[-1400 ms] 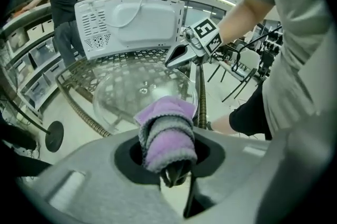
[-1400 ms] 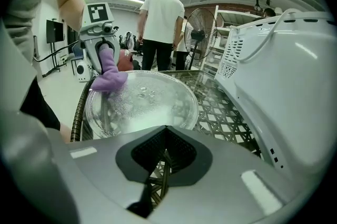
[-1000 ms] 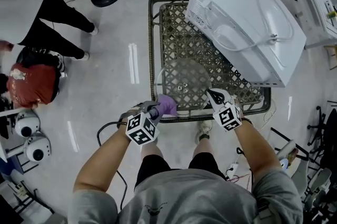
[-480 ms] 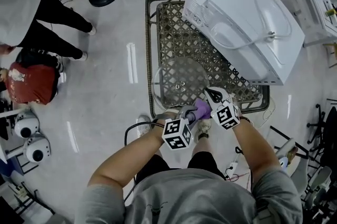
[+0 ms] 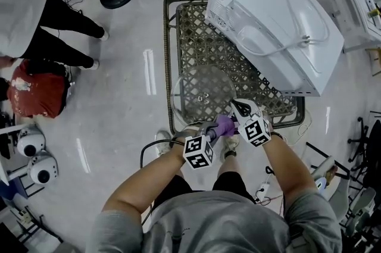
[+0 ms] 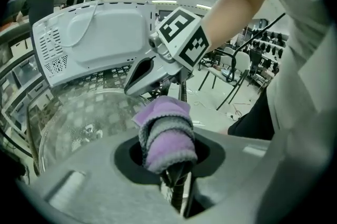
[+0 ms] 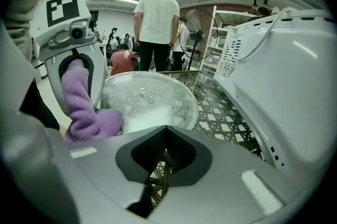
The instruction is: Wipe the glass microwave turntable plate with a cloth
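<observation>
Left gripper view: left gripper clamps the purple cloth at the near rim of the glass plate; right gripper pinches that rim.

Your cloth, lower centre, is soft, fuzzy purple fabric. The plate is clear, glossy glass, dimpled mid-surface. Under it the table is matt dark woven lattice. Upper right, your microwave has a smooth, faintly shiny white casing; the floor is polished

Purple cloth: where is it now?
Head view, lower middle: the purple cloth is clamped in the left claw, against the glass plate, beside the right claw.
</observation>
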